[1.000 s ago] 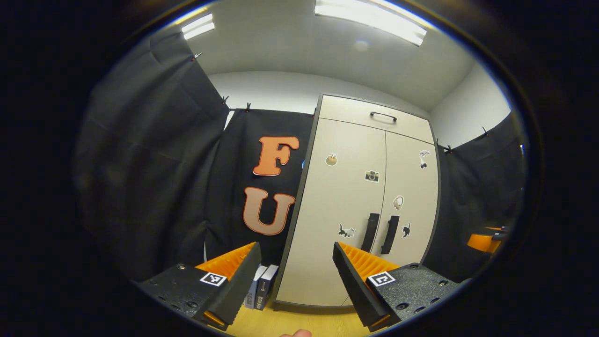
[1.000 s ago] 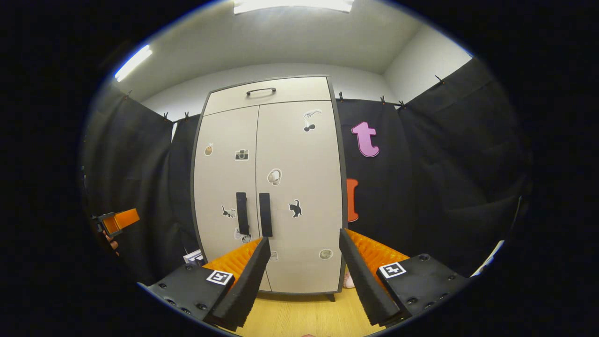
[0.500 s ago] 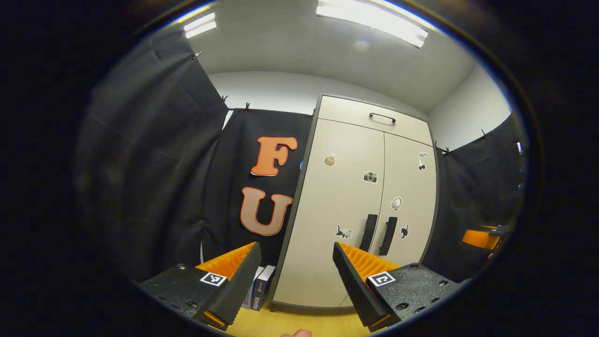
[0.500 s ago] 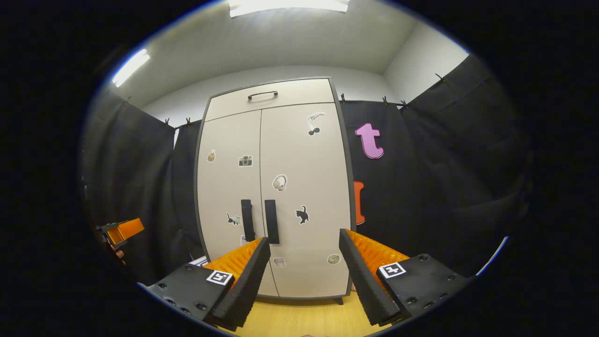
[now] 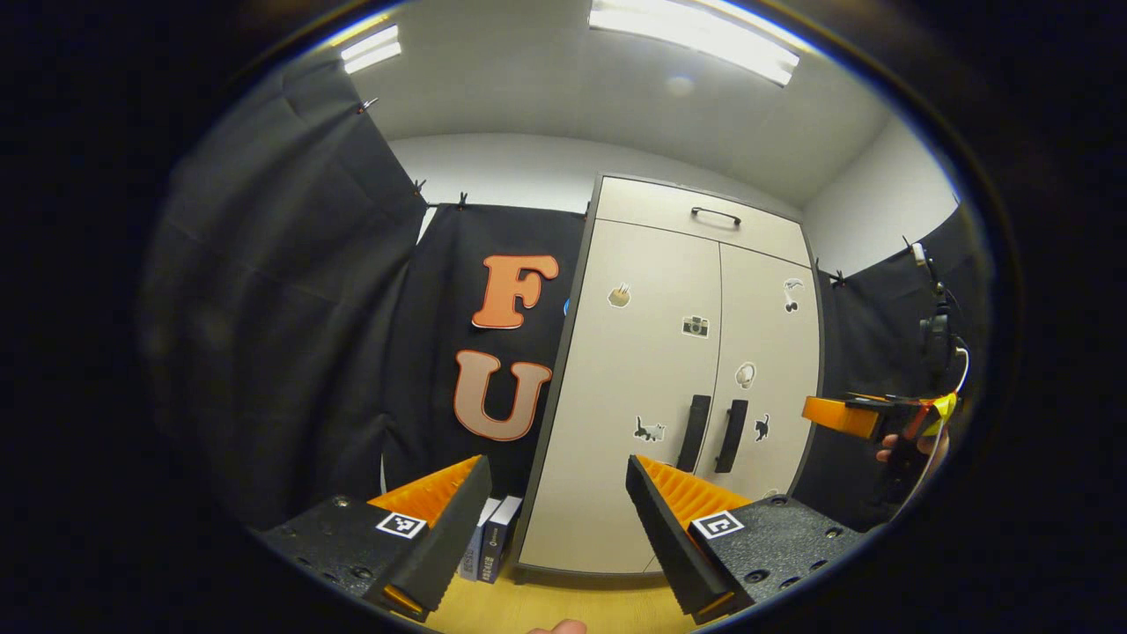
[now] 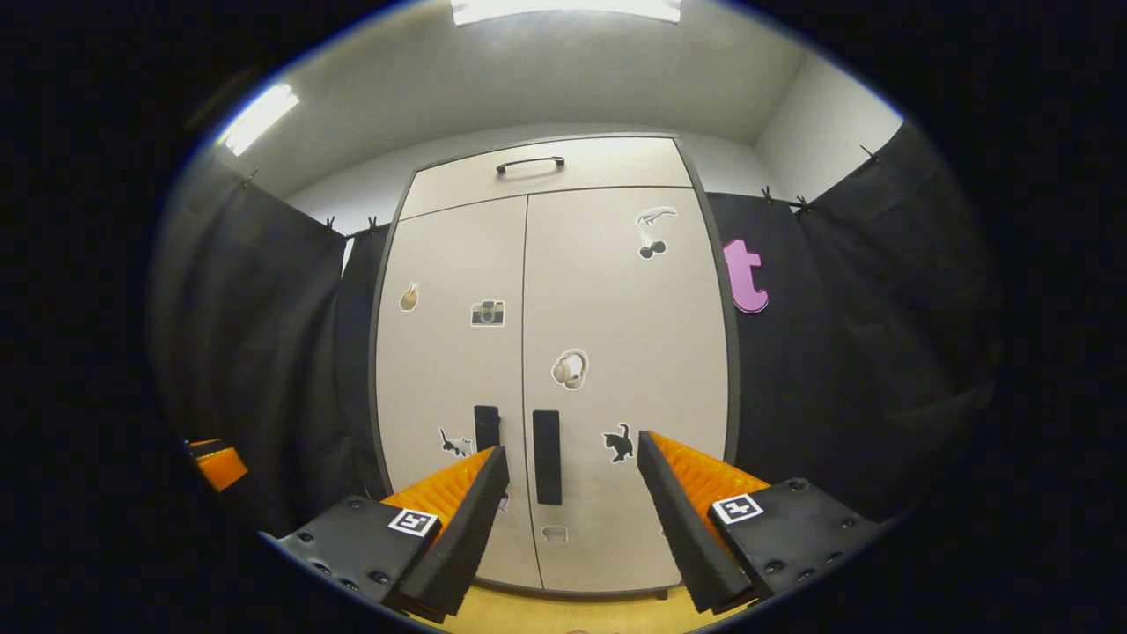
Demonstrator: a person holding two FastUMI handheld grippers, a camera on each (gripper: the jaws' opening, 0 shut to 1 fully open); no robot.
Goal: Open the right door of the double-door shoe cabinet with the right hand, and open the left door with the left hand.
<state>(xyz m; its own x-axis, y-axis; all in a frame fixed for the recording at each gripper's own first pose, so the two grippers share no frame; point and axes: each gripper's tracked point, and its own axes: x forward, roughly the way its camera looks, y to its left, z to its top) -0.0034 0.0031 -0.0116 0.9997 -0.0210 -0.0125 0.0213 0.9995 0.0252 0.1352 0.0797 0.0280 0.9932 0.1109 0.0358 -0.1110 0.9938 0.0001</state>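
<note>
The tall beige double-door shoe cabinet (image 6: pixel 546 352) stands shut against the black cloth wall, its two doors meeting at a centre seam with a pair of black vertical bar handles flanking it low down. The step in hand, I judge, is the approach to the right door's black bar handle (image 6: pixel 546 456), which sits between the spread fingers of the right tool (image 6: pixel 572 506) in the right gripper view, but apart from them, with nothing gripped.

To do this well, the right tool should advance straight so the handle passes between the two fingers (not against the face of either), then close across the bar near its middle. The left door's black handle (image 6: pixel 486 427) lies just beside it, so the inner finger has to slip into the narrow gap between the two bars without catching the wrong one. Once closed on it, the pull should follow the door's arc outward about its hinge on the cabinet's right edge, not straight back.

The left tool (image 5: pixel 559 506) is likewise wide apart and empty, aimed off the cabinet's left edge toward the small upright books (image 5: pixel 489 550) on the yellow wooden floor (image 5: pixel 563 608). It will need to swing toward the left handle (image 5: pixel 693 433) afterwards. The right tool (image 5: pixel 845 416) also shows at the side there, well short of the doors.
</note>
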